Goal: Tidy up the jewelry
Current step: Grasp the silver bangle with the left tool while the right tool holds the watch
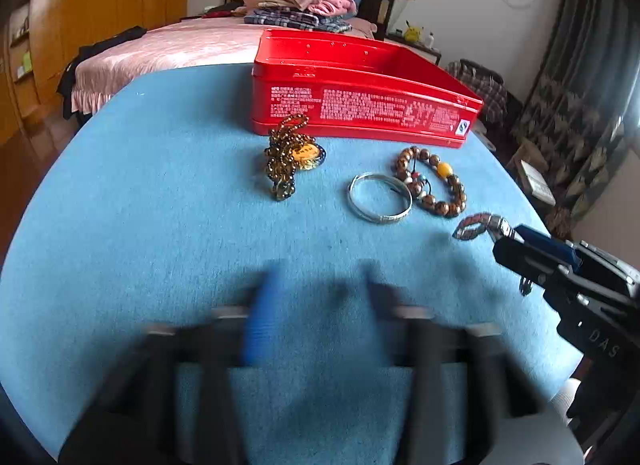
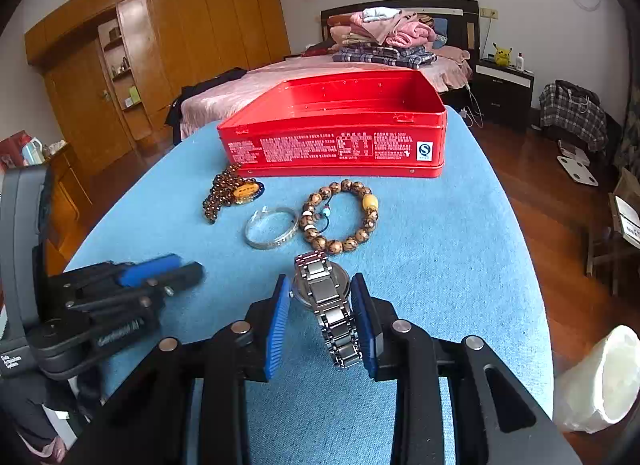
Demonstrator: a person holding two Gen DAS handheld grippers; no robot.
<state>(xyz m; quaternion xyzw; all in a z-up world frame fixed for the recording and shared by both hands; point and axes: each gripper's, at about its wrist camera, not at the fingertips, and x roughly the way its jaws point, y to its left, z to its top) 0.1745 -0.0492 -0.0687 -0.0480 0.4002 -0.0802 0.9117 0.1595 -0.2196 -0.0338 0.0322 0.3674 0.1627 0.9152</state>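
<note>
soft, even daylight fills both views, bright on the white walls and a little washed out at the right edge of the left wrist view, by the curtain. the blue surface (image 2: 440, 245) shows only faint, diffuse shadows. the left claw (image 1: 320, 289) is smeared by motion blur in its own view, while the jewelry beyond it stays sharp. the right wrist view is crisp throughout. fisheye bending curves the surface edges, and dark vignetting closes the corners

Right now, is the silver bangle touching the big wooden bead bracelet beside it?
Touching, it seems. In the right wrist view the silver bangle has its right edge against the bead bracelet, with no blue cloth showing between them; the left wrist view agrees.
</note>
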